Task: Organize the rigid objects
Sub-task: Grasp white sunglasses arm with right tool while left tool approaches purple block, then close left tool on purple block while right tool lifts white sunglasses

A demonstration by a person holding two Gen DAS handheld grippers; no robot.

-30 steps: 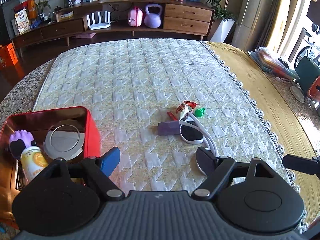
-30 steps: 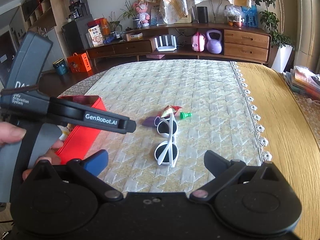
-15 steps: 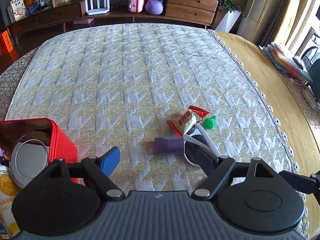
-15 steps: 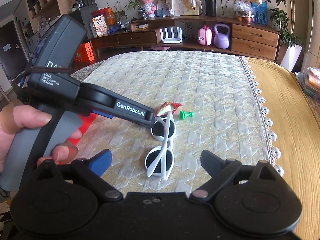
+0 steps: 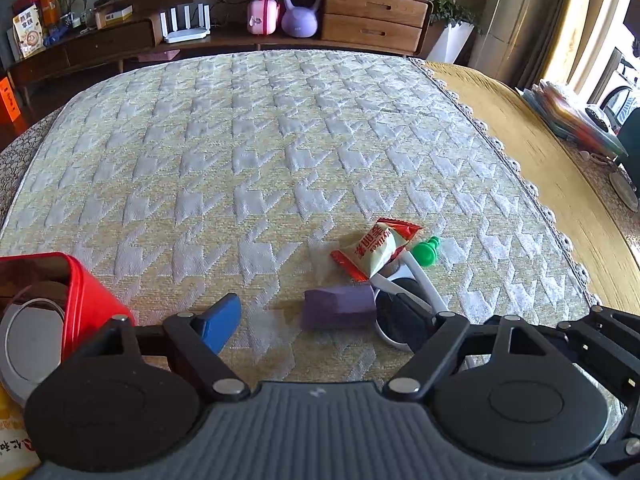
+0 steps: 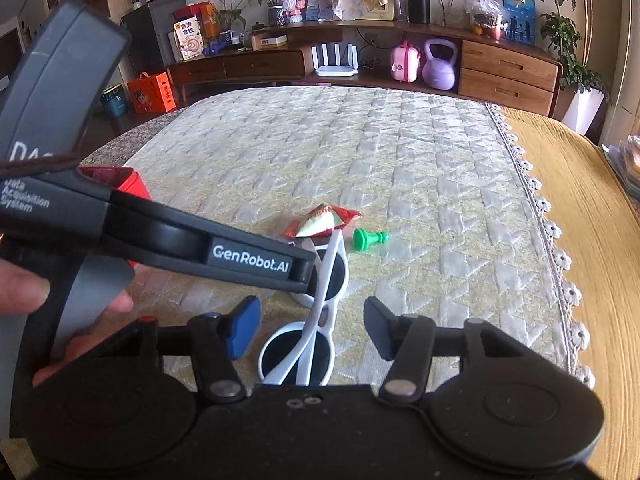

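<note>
We saw the left gripper (image 5: 320,320) tilted down, jaws apart around a purple block (image 5: 338,312) | right gripper (image 6: 308,326) closing over white sunglasses (image 6: 308,340), pads not touching | quilted mat (image 5: 260,152) lay bare beyond | red tin (image 5: 80,300) near left, cut off | sunglasses' near lens partly hidden.

SURFACE: quilted houndstooth-weave cloth (image 5: 248,168) covers table | CLUSTER: purple rectangular block (image 5: 338,307) lies left of, touching, white-framed dark-lens sunglasses (image 6: 316,312); red-edged snack packet (image 5: 374,249) behind block, overlapping sunglasses; green plastic chess pawn (image 6: 369,239) just right of packet | LEFT EDGE: red metal tin (image 5: 86,300) holds round silver lid (image 5: 32,344)
</note>
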